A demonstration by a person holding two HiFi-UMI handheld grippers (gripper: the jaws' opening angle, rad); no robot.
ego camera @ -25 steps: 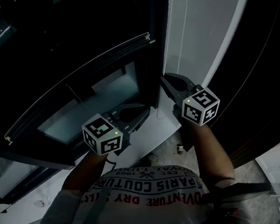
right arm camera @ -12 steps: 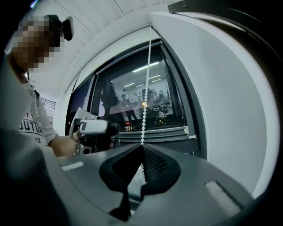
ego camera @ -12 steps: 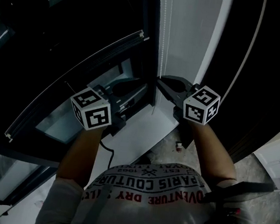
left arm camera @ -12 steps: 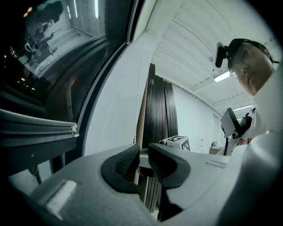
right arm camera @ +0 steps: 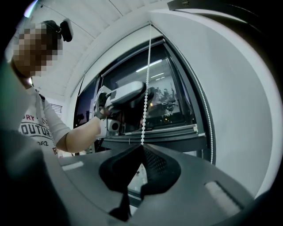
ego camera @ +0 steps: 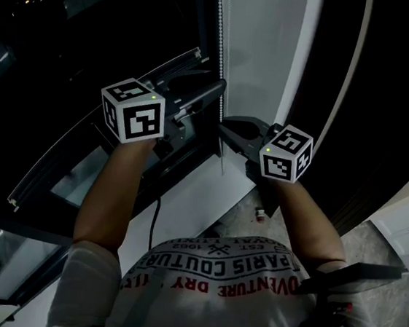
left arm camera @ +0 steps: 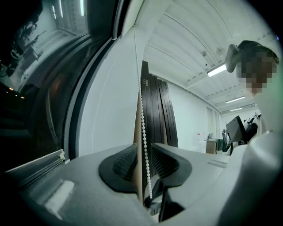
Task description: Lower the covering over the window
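1. The left tool (left arm camera: 143, 155) is held higher of the 2, level beside the window frame. Its jaws stand apart and have just been opening. The bead chain (left arm camera: 142, 110) runs between the pads, unpressed.
2. The right tool (right arm camera: 141, 149) sits lower, with its jaws closed on the same chain, which rises straight up from them.
3. The chain hangs along the right edge of the dark window (ego camera: 71, 49), next to a white panel (ego camera: 265, 49).
4. I cannot make out the covering itself; the glass looks dark in the right gripper view.
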